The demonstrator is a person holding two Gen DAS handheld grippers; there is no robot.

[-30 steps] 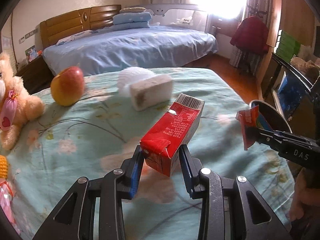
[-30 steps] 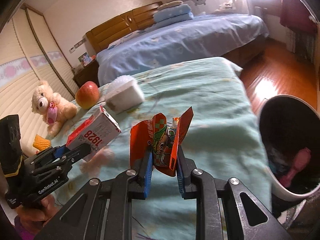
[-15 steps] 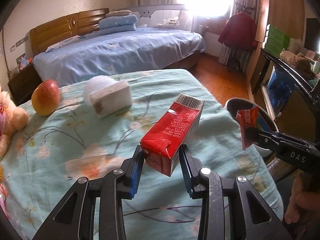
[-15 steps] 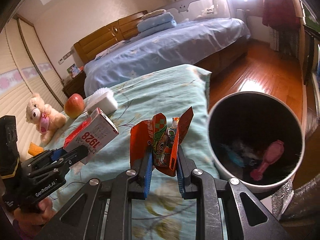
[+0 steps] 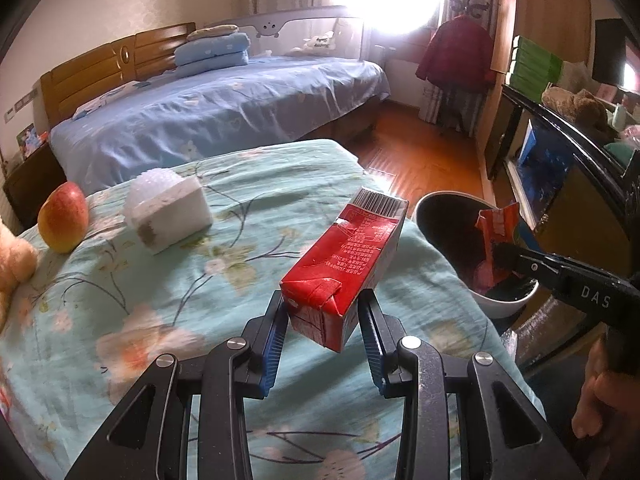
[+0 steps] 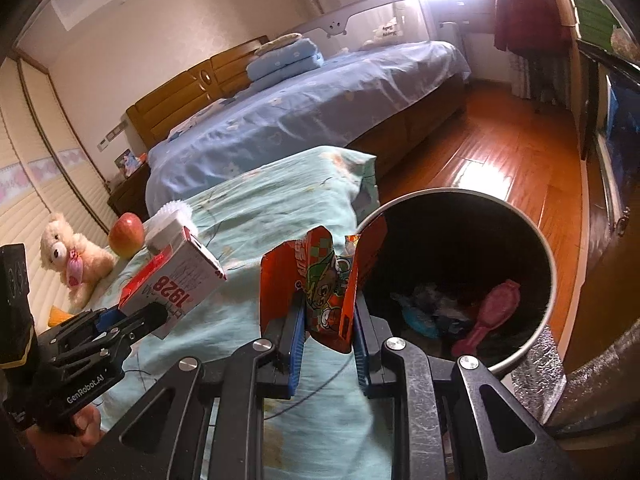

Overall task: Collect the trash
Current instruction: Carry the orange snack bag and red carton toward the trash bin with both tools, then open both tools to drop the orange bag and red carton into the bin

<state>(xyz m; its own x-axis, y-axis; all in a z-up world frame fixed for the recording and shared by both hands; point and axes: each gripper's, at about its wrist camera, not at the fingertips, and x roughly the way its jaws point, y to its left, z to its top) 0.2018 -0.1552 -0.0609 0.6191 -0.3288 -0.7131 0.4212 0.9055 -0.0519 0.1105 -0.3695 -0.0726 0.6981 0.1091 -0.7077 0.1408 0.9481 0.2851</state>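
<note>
Pinching red carton (image 5: pixel 344 272) in left fingers (image 5: pixel 276 336), orange snack wrapper (image 6: pixel 320 284) in right fingers (image 6: pixel 298 332). Both airborne over bed edge, wrapper nearest bin (image 6: pixel 548 264). Step: carry to bin. Next I centre over opening, then release.

R gripper (image 6: pixel 328 320) holds snack wrapper (image 6: pixel 320 280) beside bin (image 6: pixel 548 280).
Fingers (image 6: pixel 294 340) press orange wrapper, just left of bin rim. At left, L gripper (image 6: pixel 132 320) grips red-white carton (image 6: pixel 176 276) over teal bedspread (image 6: pixel 280 200); apple (image 6: pixel 126 235), teddy (image 6: pixel 72 256) behind.
</note>
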